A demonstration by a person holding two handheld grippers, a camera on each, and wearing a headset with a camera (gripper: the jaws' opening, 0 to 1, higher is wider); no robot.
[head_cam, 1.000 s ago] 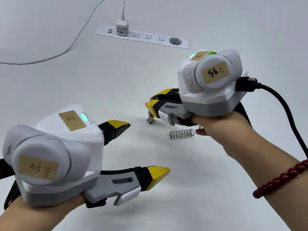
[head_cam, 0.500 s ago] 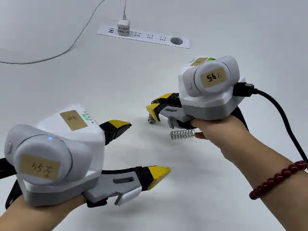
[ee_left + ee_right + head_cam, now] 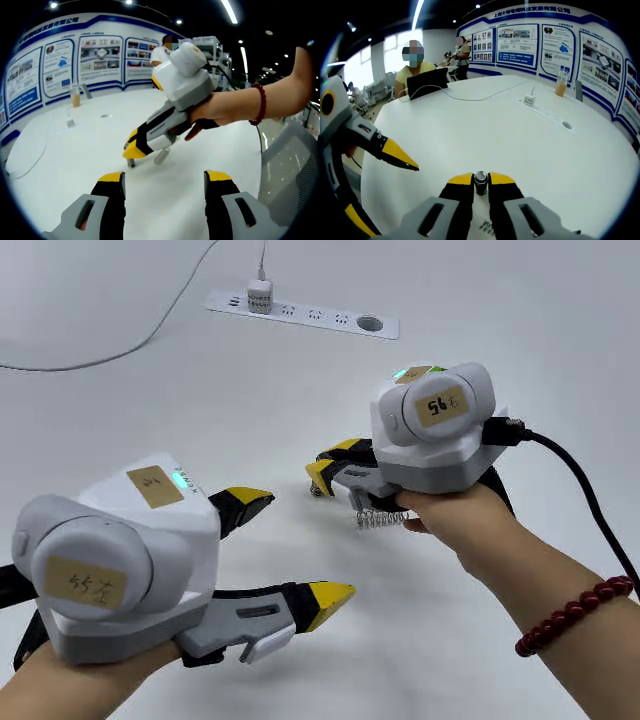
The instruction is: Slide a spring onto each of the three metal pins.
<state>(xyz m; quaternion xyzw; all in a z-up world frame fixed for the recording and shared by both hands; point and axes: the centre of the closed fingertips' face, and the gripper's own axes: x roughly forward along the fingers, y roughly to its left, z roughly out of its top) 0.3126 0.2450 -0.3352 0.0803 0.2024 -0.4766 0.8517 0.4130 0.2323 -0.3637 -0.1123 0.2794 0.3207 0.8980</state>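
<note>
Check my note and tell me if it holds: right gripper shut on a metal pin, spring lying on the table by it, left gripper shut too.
Wrong on the left gripper: the left gripper view shows its jaws wide apart and empty. The rest stands: right gripper shut on the metal pin, spring lying on the table by it.

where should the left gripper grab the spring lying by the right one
Probably best to pinch the spring across its coils near mid-length, coming down from above on the left gripper's side. It lies flat on its side on the table, so both ends would be left open for the pin, and the right gripper and hand crowd its far end.
</note>
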